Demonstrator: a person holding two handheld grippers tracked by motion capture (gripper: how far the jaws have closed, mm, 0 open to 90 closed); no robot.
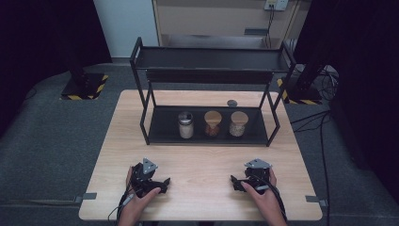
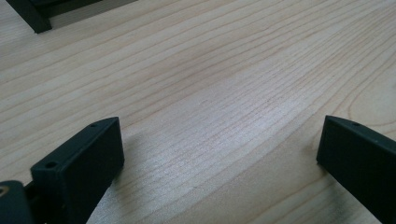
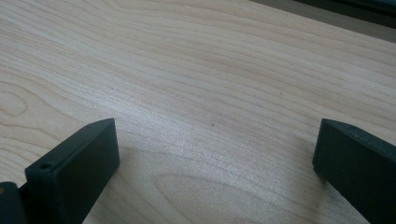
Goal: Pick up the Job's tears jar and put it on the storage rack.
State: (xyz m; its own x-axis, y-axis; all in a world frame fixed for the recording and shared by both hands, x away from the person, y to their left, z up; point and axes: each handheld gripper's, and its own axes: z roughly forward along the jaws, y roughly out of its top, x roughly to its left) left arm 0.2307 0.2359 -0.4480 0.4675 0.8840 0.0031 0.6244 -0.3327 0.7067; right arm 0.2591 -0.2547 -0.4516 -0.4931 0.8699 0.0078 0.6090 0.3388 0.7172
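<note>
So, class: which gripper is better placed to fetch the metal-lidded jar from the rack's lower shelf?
Probably the left gripper. The metal-lidded jar is leftmost of three on the shelf, on its side. The right gripper, also open and empty, would have to cross over.

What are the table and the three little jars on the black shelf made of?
The table looks like pale wood or a wood veneer, matte, with grain lines. The jars look like clear glass, since their contents show through. The left jar has a shiny, metal-looking lid. The middle jar and the right jar have tan lids, perhaps cork or wood.
</note>
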